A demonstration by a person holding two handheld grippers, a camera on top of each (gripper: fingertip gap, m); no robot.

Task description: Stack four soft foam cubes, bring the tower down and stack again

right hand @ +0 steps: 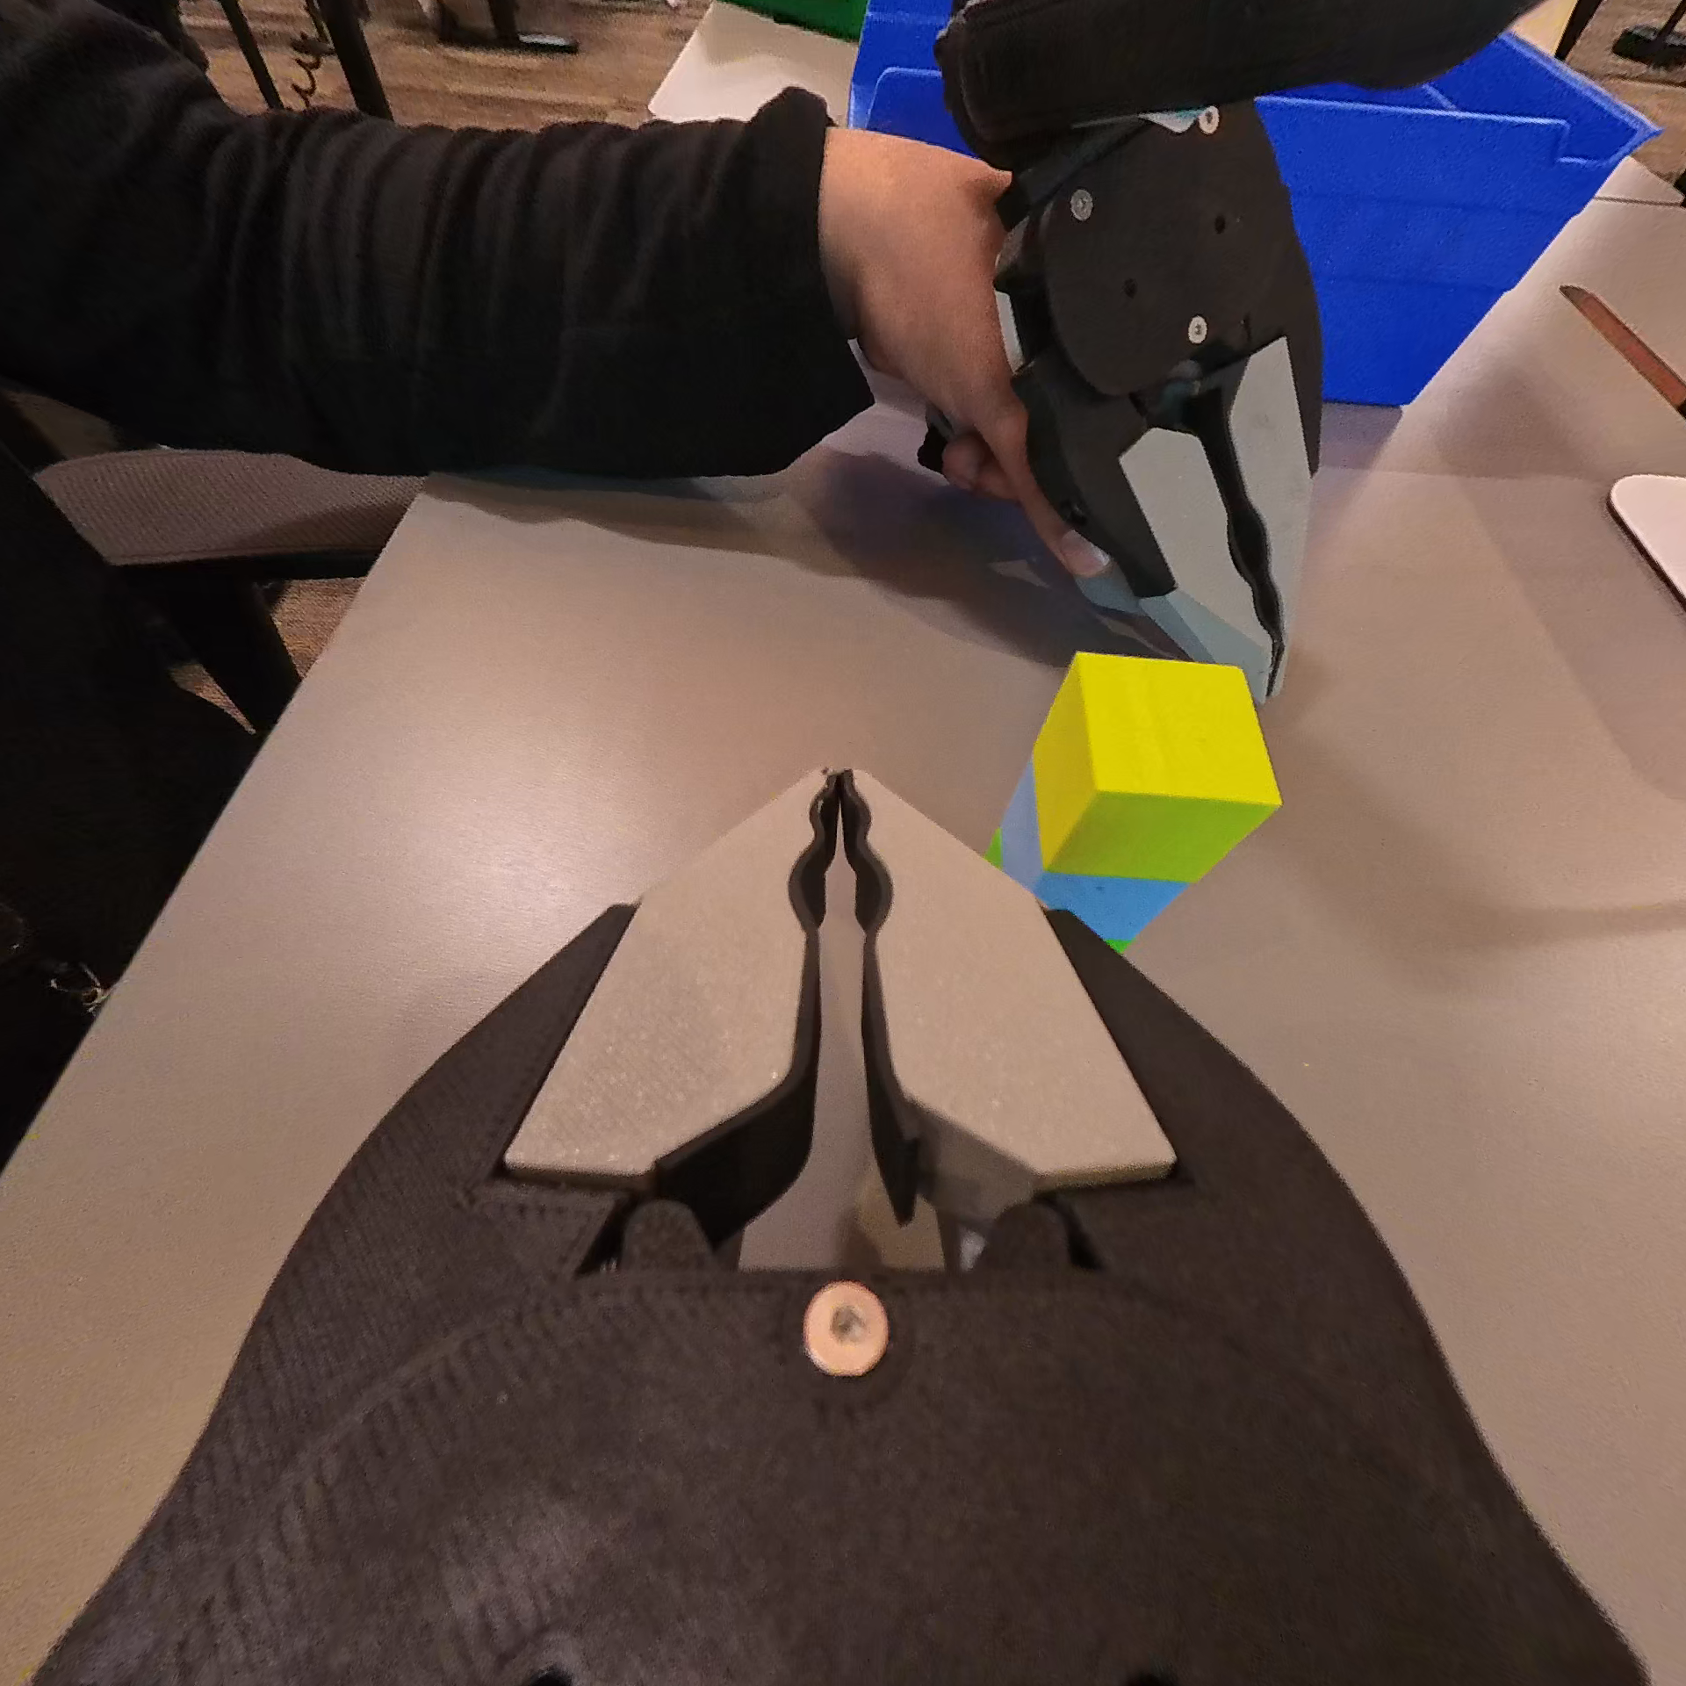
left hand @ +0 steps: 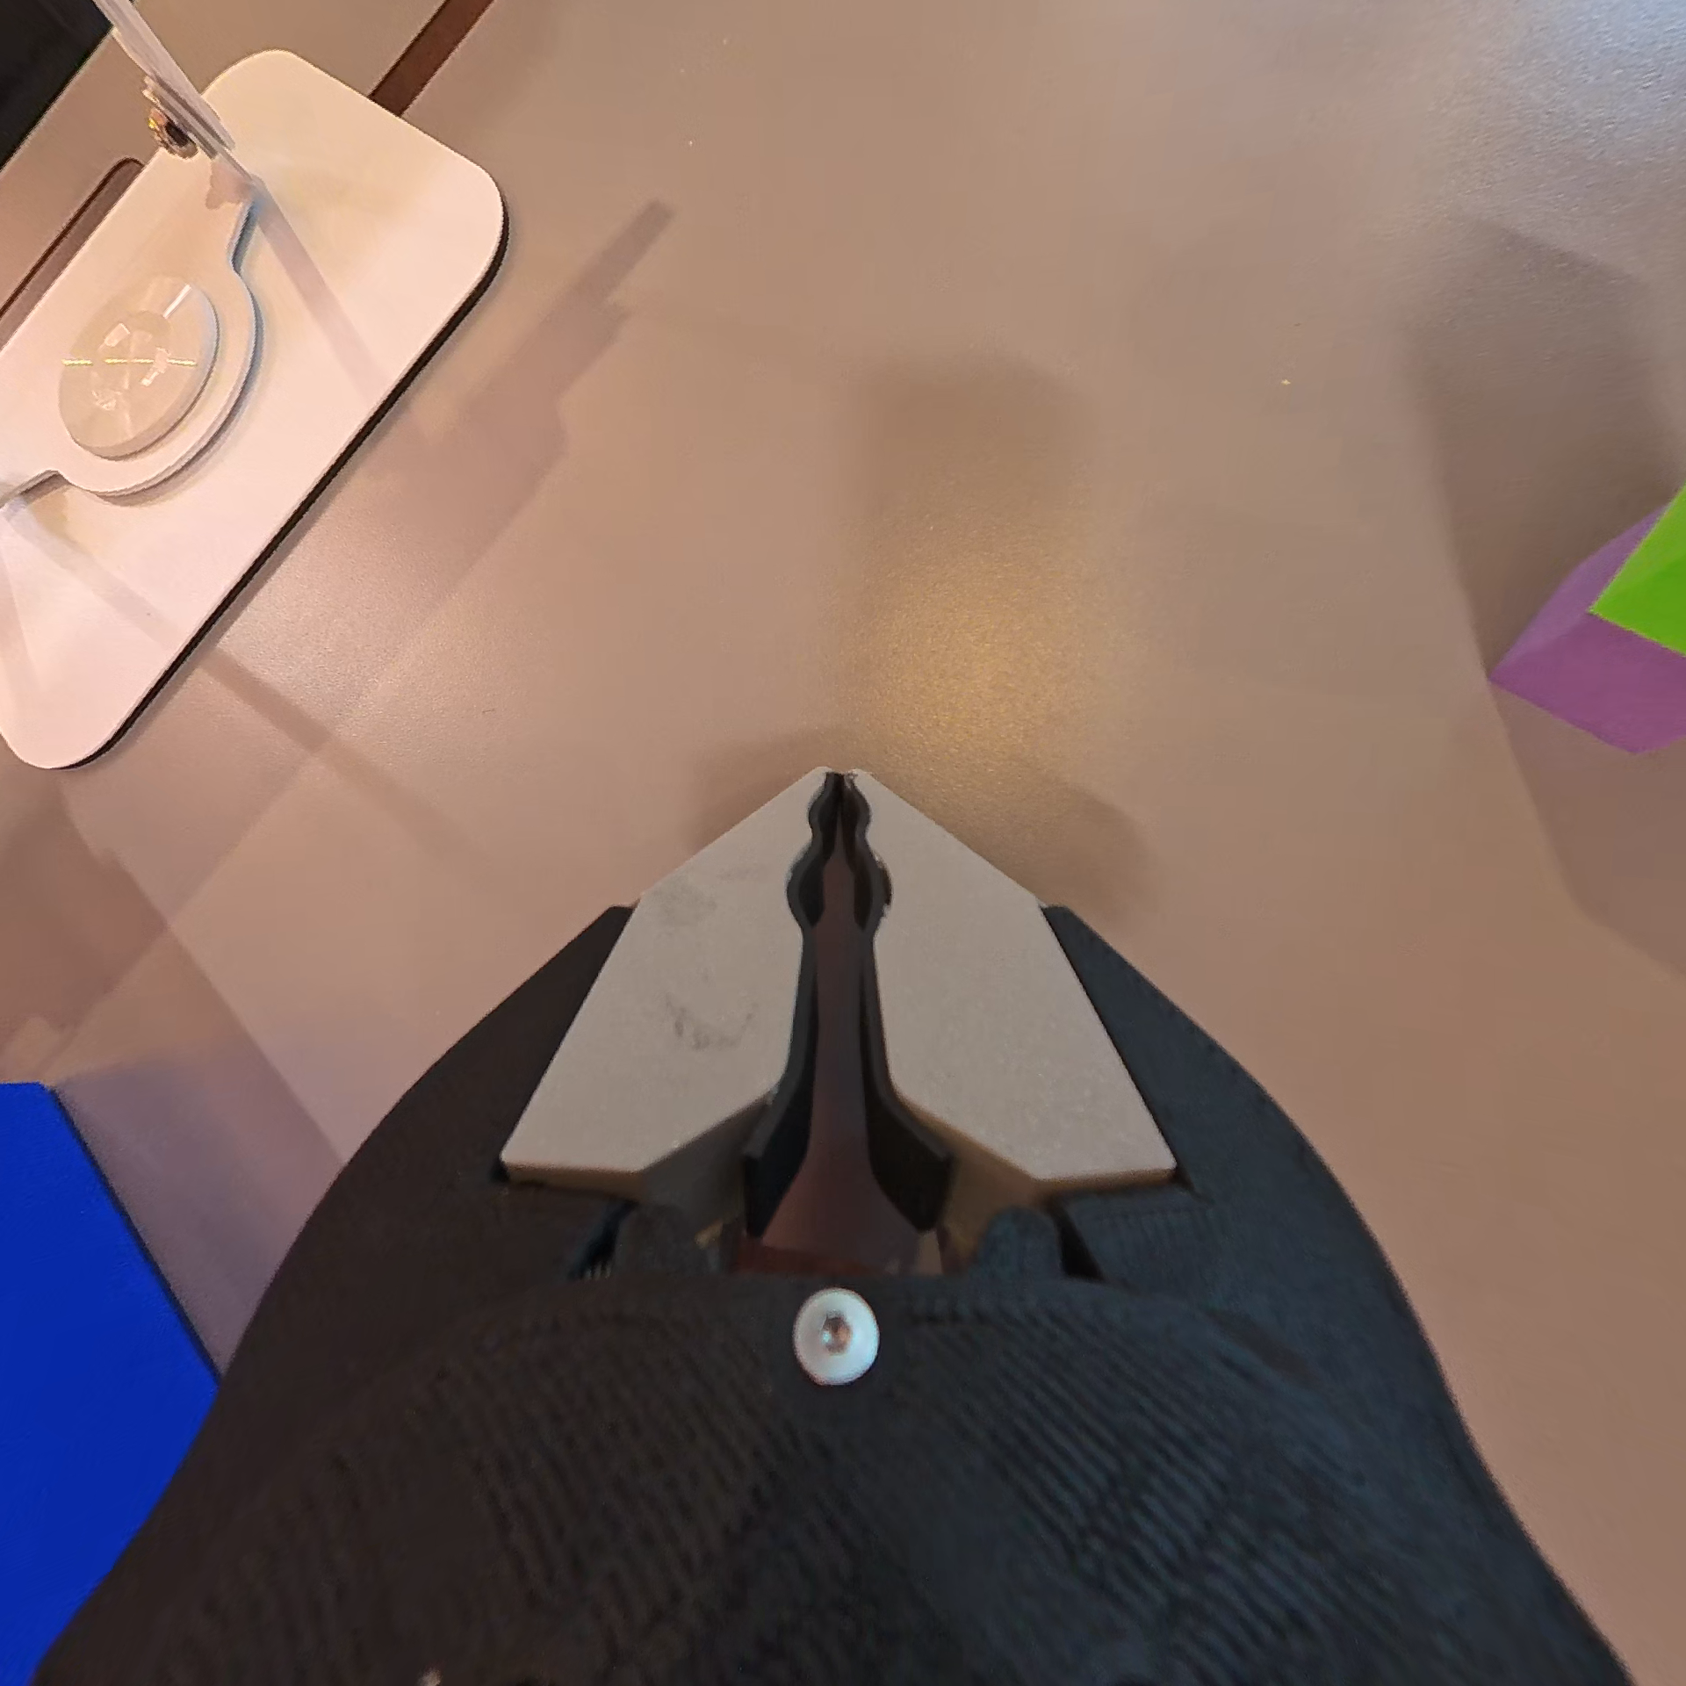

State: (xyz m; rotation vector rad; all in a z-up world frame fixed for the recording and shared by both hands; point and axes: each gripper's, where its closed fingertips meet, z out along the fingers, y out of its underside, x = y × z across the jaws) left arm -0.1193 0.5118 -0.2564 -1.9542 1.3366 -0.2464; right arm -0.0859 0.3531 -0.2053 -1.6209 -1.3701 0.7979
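Note:
A tower of foam cubes stands on the grey table [right hand: 456,730]. In the right wrist view the yellow cube [right hand: 1150,748] is on top, a light blue cube [right hand: 1108,899] is under it, and a green cube [right hand: 1118,941] barely shows below. In the left wrist view only a green cube [left hand: 1651,584] on a purple cube [left hand: 1587,675] shows at the right edge. My right gripper [right hand: 839,780] is shut and empty, just left of the tower. My left gripper [left hand: 841,777] is shut and empty; it also shows in the right wrist view [right hand: 1273,666], its tips down just behind the tower.
A blue bin [right hand: 1423,210] stands on the table behind the left gripper; its corner shows in the left wrist view [left hand: 82,1323]. A white stand base [left hand: 237,401] lies at the far left there. A person's dark sleeve [right hand: 411,292] reaches across the back. Some 15 cm of space lies between my two pairs of fingers.

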